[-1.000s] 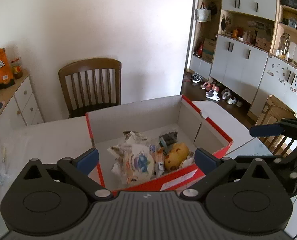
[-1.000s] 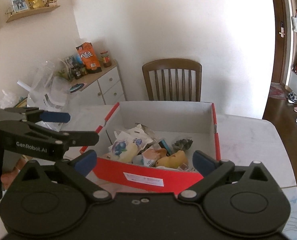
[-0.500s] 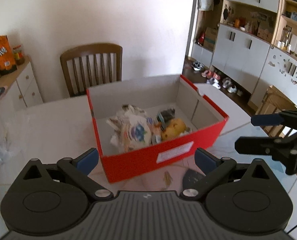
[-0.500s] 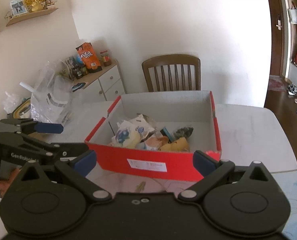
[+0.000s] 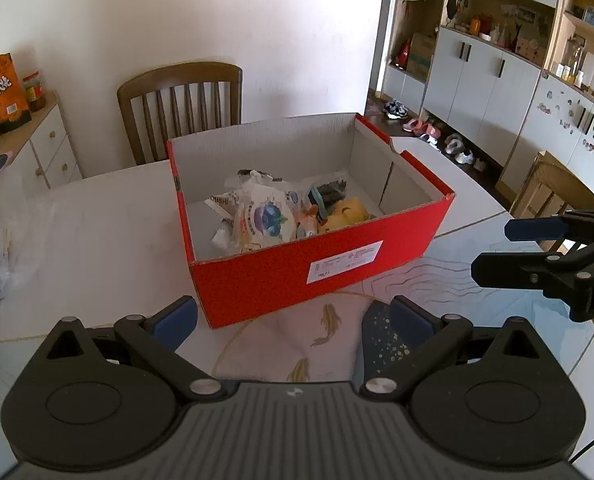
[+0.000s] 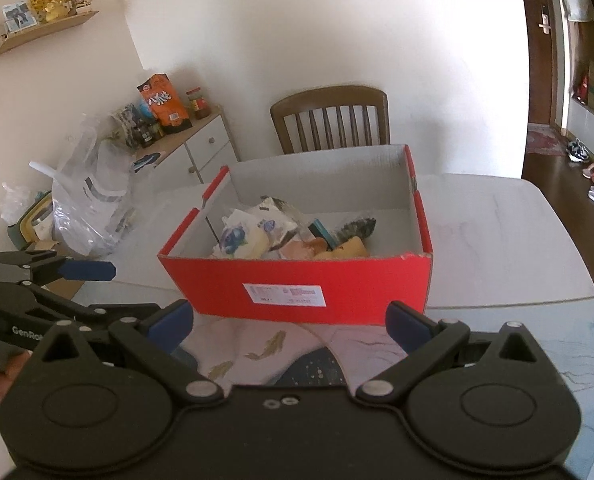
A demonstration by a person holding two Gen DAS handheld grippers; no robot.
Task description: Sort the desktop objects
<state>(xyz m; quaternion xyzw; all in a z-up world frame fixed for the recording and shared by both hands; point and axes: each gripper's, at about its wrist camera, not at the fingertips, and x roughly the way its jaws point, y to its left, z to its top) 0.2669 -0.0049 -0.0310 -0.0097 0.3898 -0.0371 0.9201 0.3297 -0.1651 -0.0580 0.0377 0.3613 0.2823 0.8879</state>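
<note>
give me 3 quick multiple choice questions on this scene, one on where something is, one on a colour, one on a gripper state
1. Where is the blueberry packet?
A. inside the box
B. on the chair
C. on the cabinet

2. What colour is the outside of the box?
A. blue
B. red
C. green

3. How do the left gripper and the right gripper stand?
A. both shut on snacks
B. left shut, right open
C. both open and empty

Answers:
1. A, it lies among the other packets between the box walls.
2. B, the near wall is red with a white label.
3. C, in each wrist view the blue pads are wide apart with only the table and box between them.
</note>
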